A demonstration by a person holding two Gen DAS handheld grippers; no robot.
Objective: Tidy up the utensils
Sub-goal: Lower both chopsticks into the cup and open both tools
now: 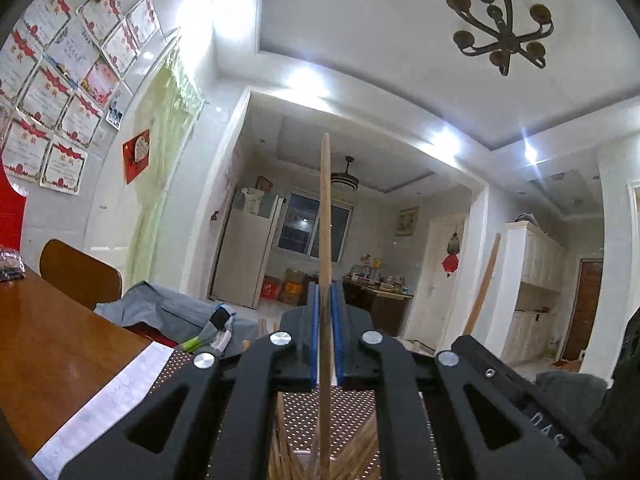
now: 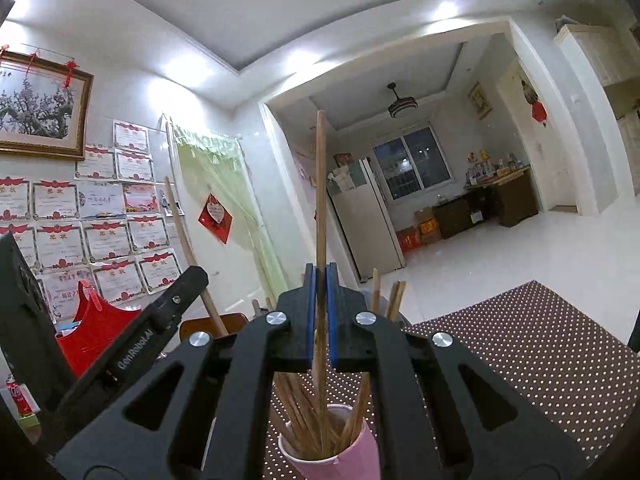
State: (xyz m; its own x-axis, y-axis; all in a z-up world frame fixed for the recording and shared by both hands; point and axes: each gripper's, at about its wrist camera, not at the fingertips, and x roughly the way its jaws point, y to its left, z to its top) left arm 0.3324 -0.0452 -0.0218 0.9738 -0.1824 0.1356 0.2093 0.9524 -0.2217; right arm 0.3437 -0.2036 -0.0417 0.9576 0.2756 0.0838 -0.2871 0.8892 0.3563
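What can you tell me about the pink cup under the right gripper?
The pink cup looks like a paper cup, pink outside with a white rim, standing upright on the brown dotted mat. It is packed with wooden chopsticks that fan out above the rim. It sits below the right gripper, whose chopstick reaches down into it. Its base is out of frame.

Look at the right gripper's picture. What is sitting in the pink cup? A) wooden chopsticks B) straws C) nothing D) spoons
A: the pink cup on the dotted mat holds a bunch of wooden chopsticks, and the right gripper has its jaws shut on one more chopstick above it.
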